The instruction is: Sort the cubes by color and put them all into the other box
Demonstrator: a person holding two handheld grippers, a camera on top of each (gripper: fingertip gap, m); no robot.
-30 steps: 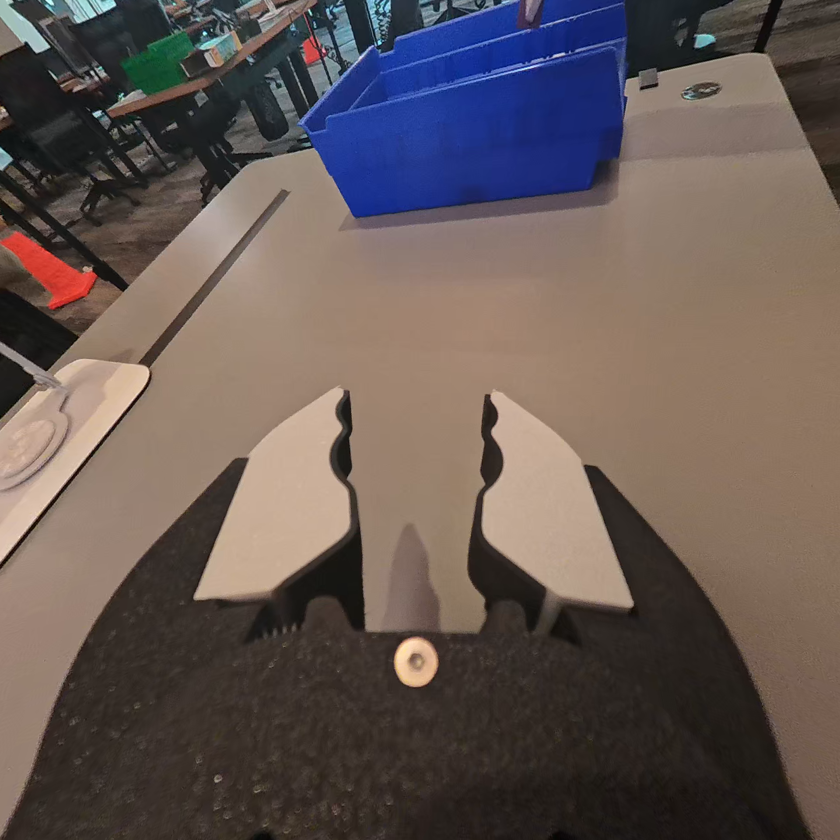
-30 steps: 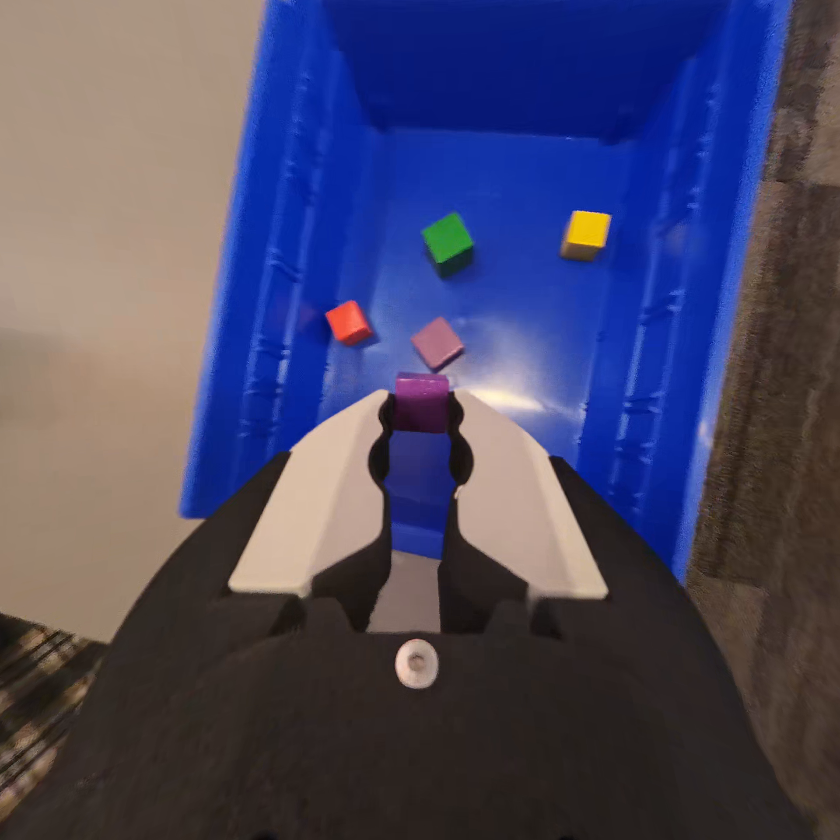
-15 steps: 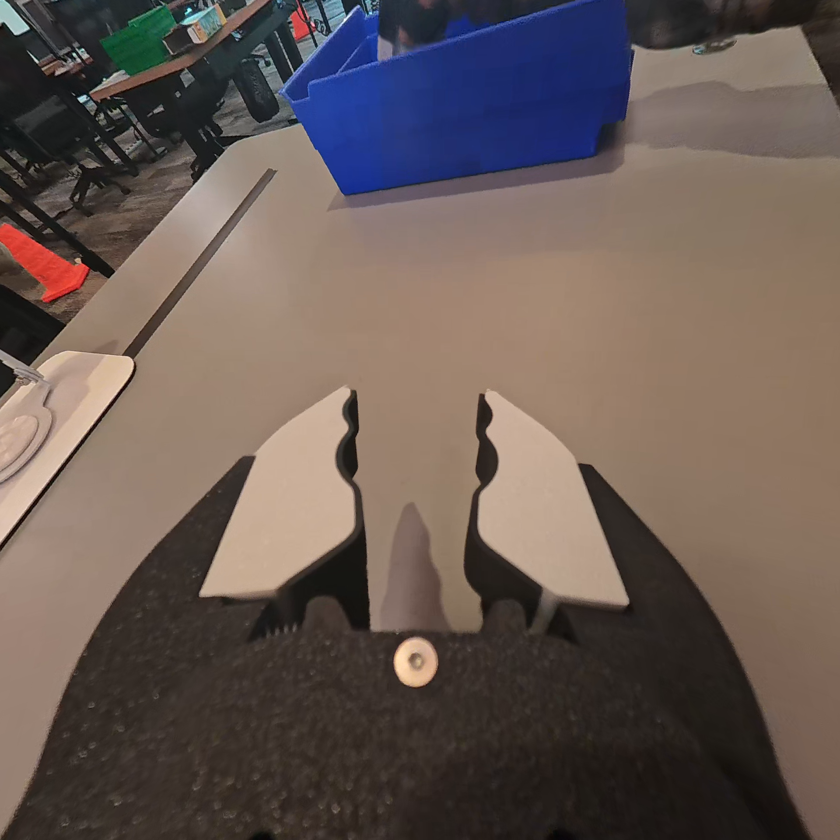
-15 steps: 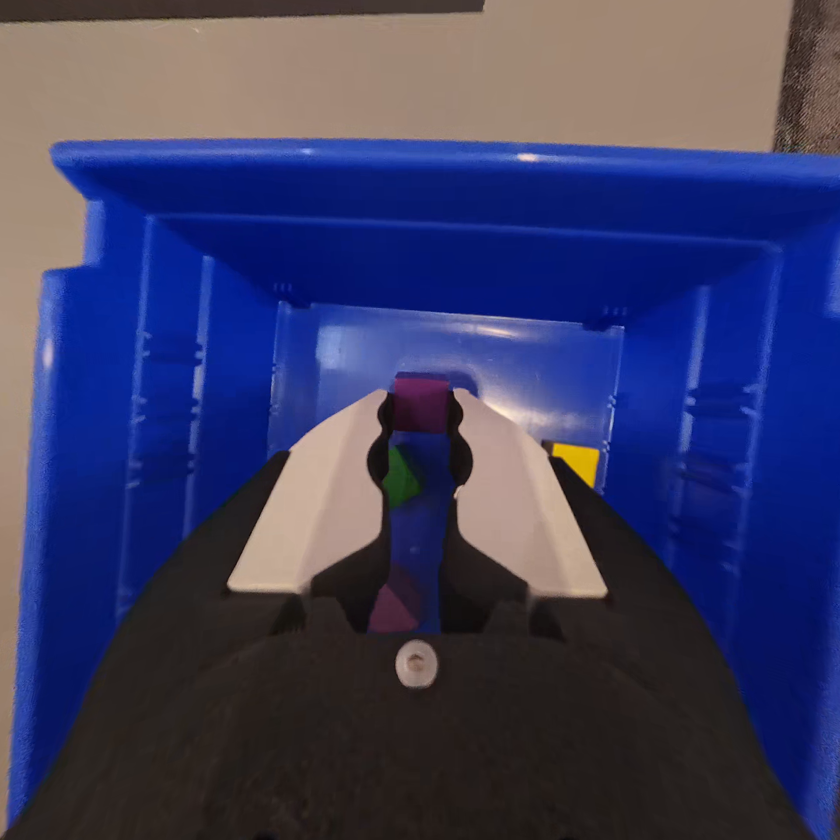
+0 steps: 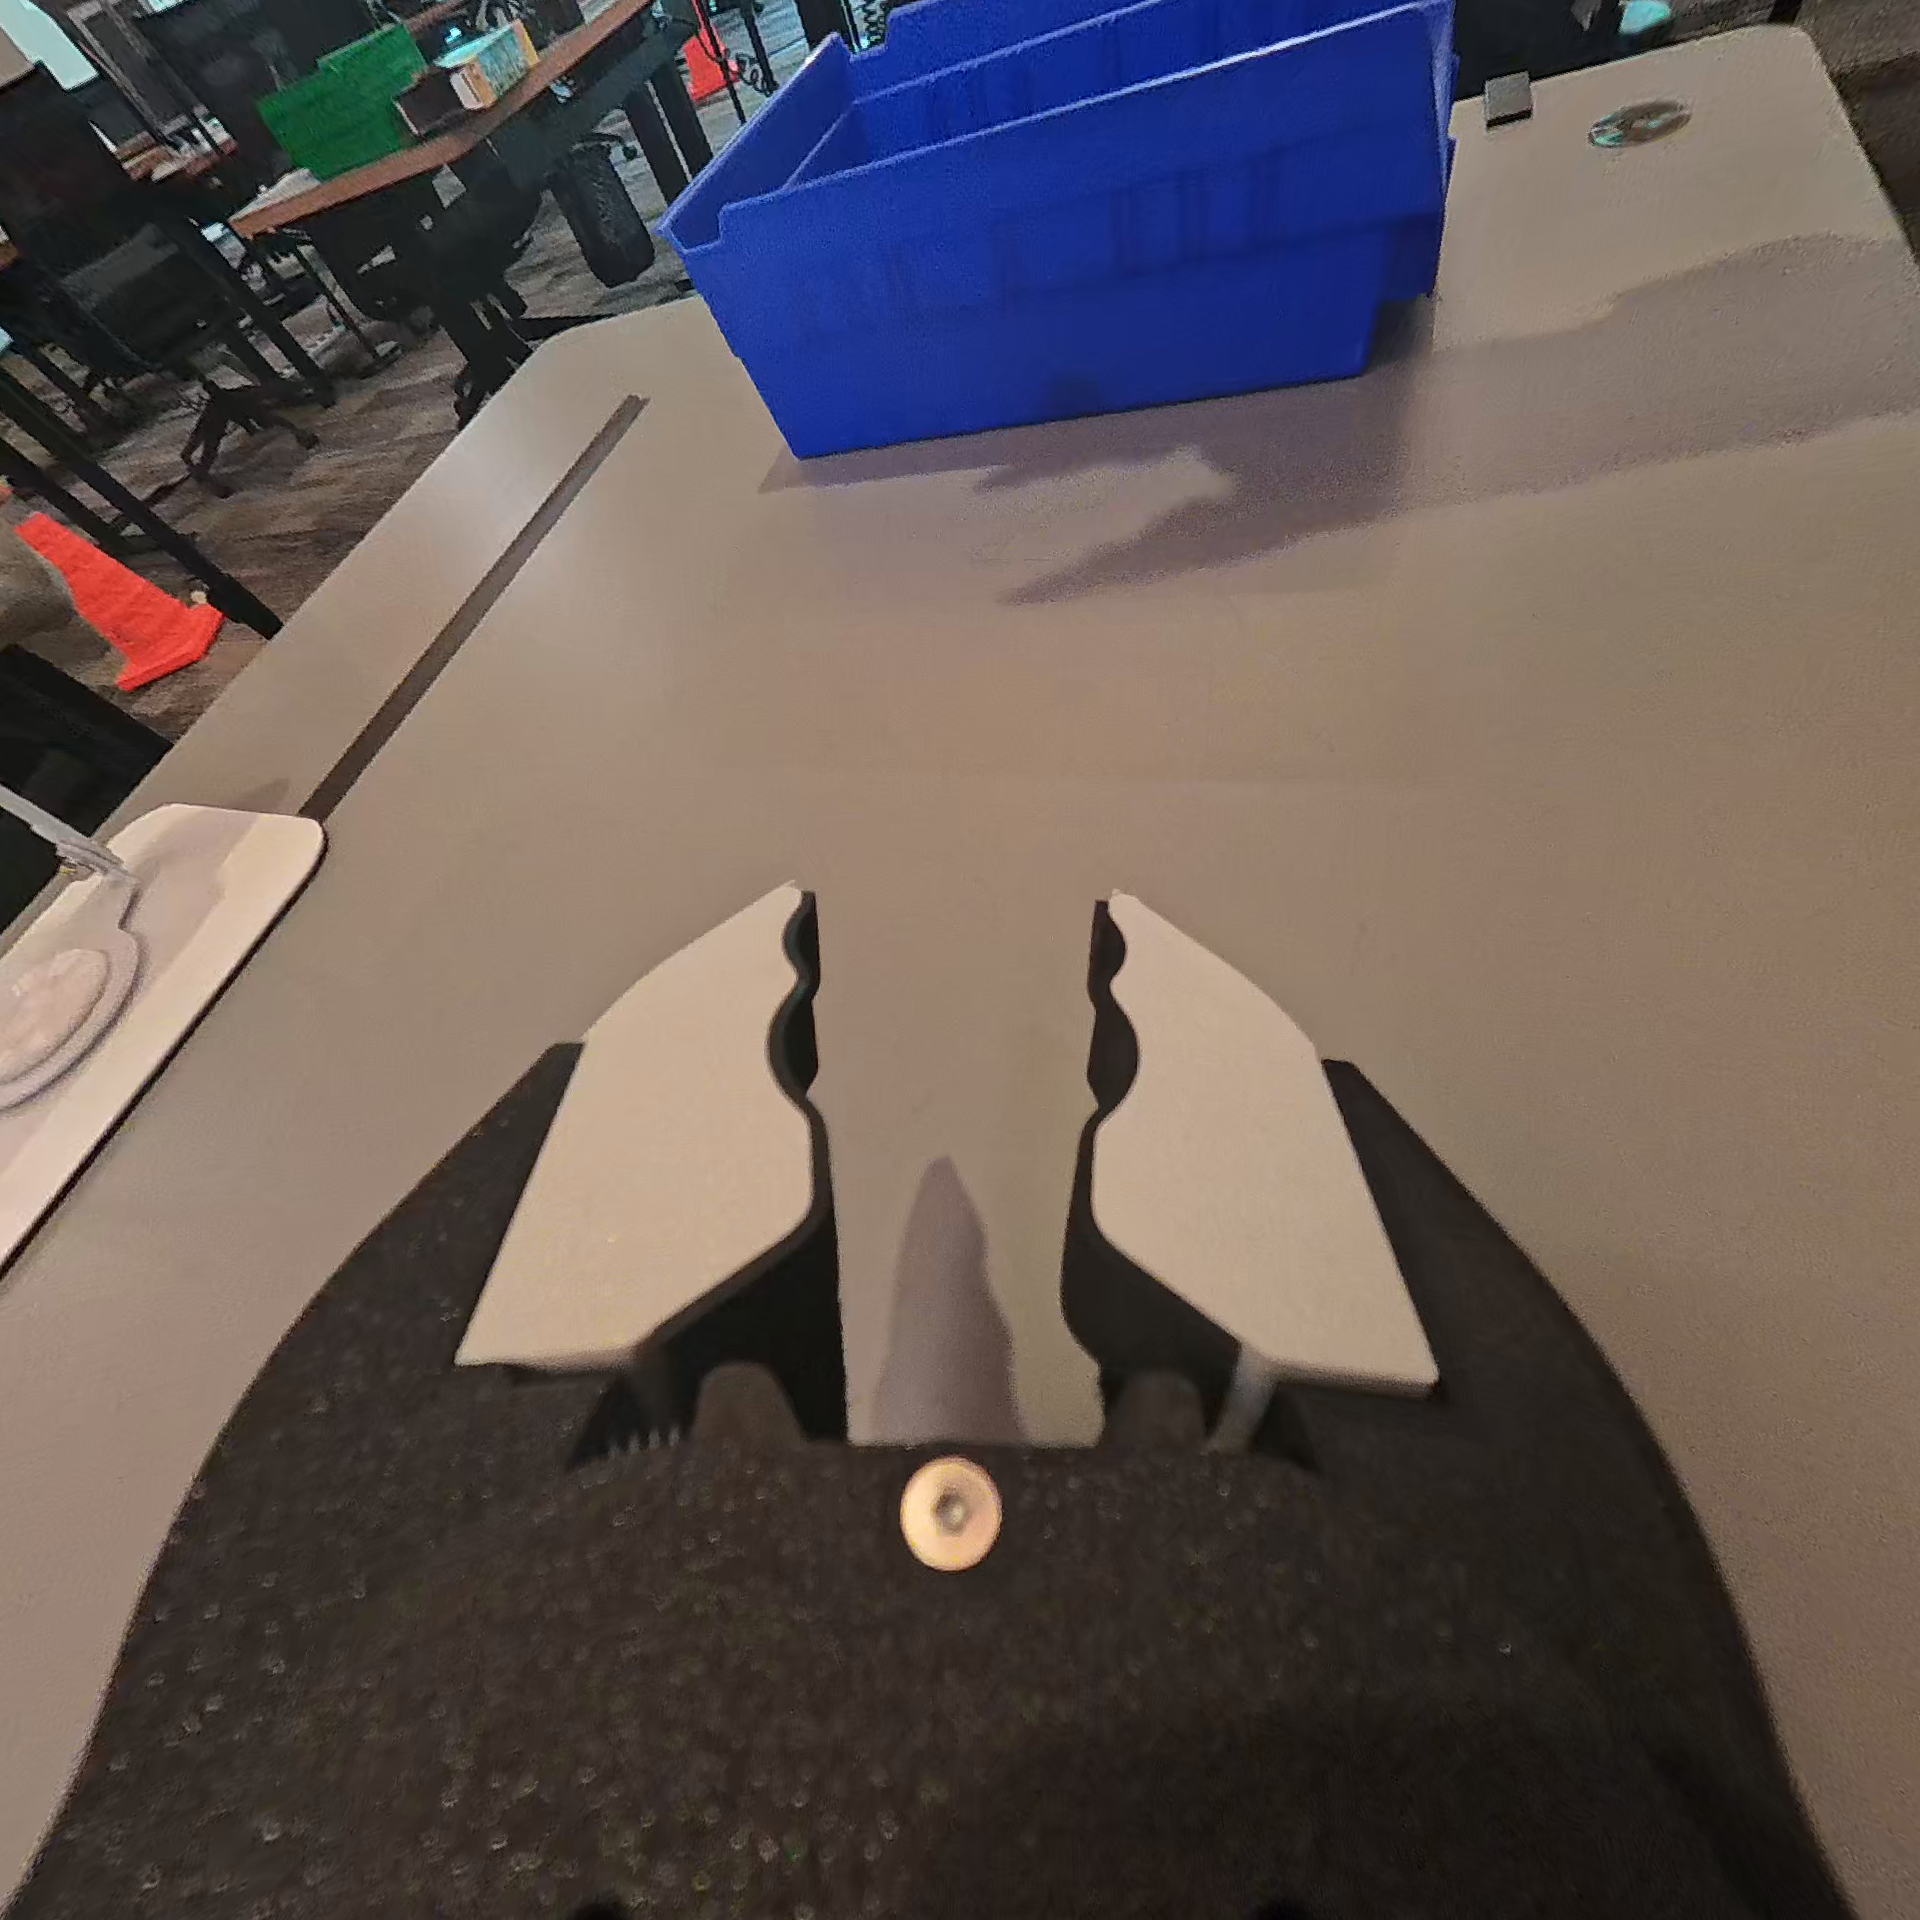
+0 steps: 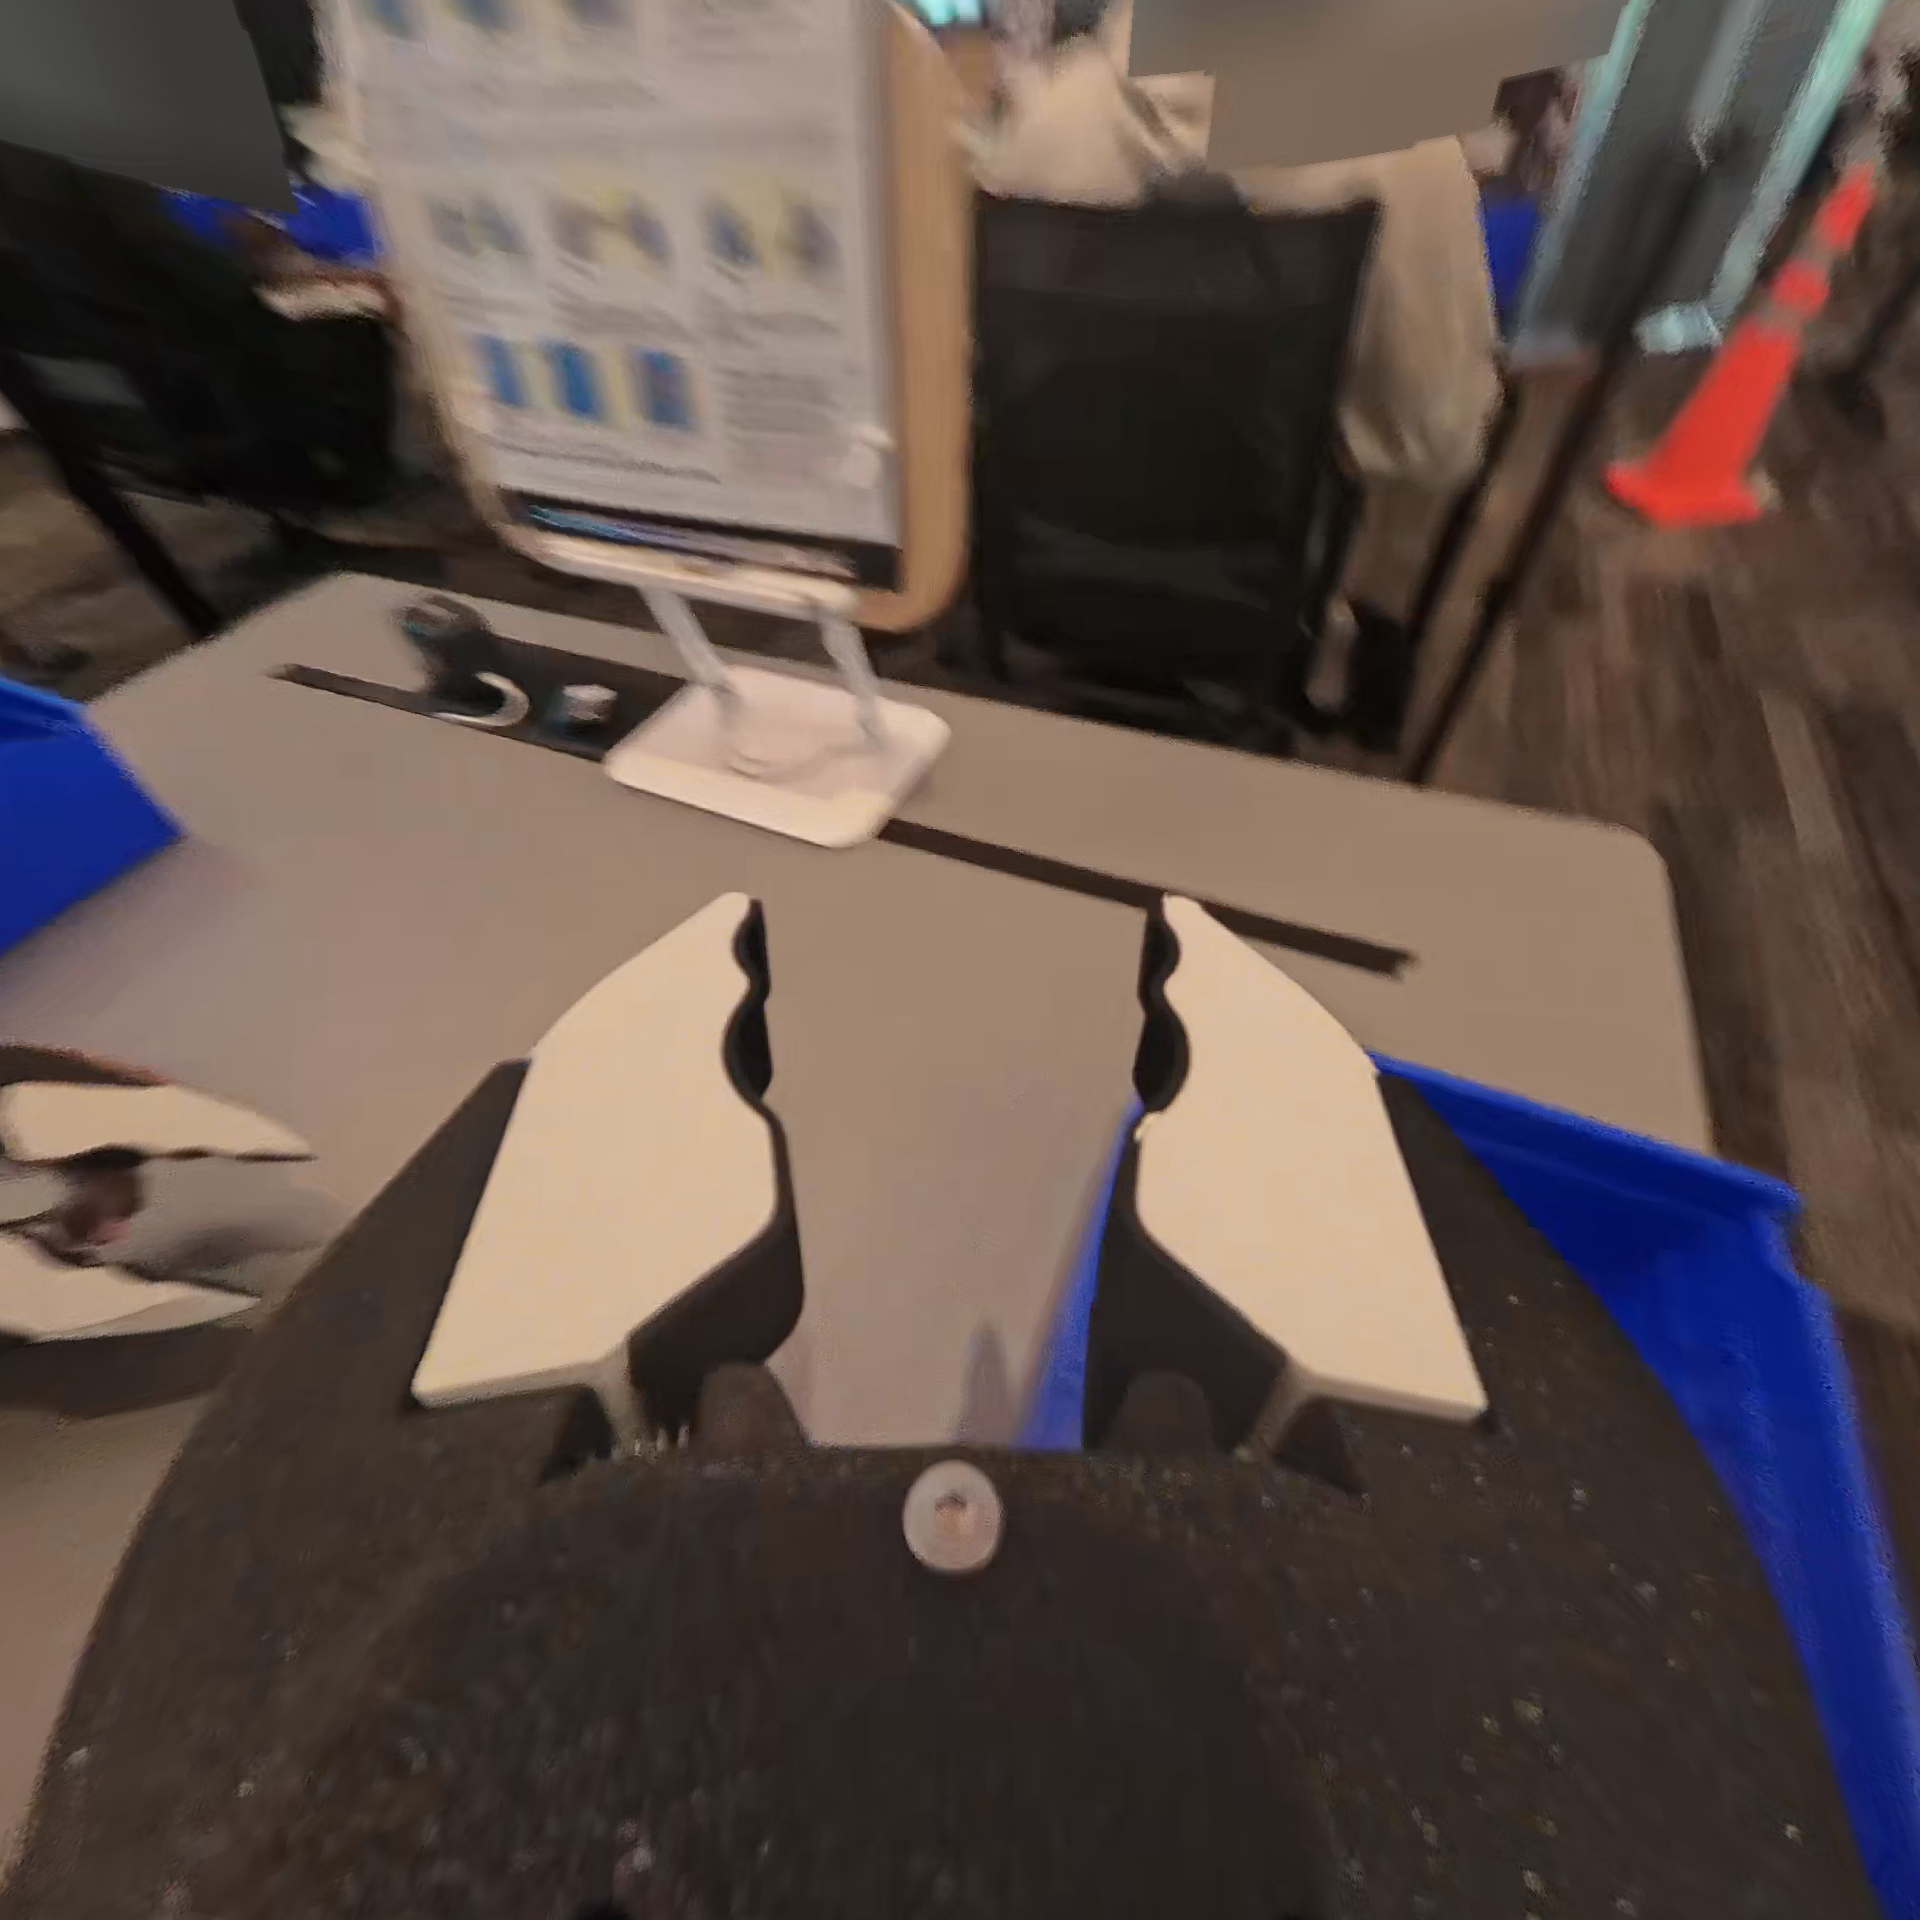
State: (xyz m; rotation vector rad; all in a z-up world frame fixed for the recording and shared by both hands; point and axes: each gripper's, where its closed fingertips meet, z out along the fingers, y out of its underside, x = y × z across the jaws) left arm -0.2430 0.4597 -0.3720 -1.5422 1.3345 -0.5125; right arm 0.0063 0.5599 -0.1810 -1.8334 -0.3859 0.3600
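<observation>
In the left wrist view, my left gripper point(image 5: 956, 899) is open and empty, low over the grey table point(image 5: 1299, 831). Two blue boxes point(image 5: 1039, 281) stand side by side at the far end, well ahead of it, and their insides are hidden. In the blurred right wrist view, my right gripper point(image 6: 956, 904) is open wide and empty. It is above the rim of a blue box point(image 6: 1662, 1299) at the lower right. A corner of another blue box point(image 6: 62, 790) shows at the left edge. No cubes show in either view.
A white stand base point(image 6: 790, 769) holding a printed board point(image 6: 644, 270) stands at the table's far side, by a dark slot point(image 6: 1143, 894). A blurred white and dark shape point(image 6: 114, 1195) is at the left edge. A white pad point(image 5: 156, 956) lies left. Orange cones point(image 6: 1714, 416) stand on the floor.
My right gripper held a purple cube over the box of cubes; it is now open and empty, and its view has swung up across the table. The left gripper has barely moved.
</observation>
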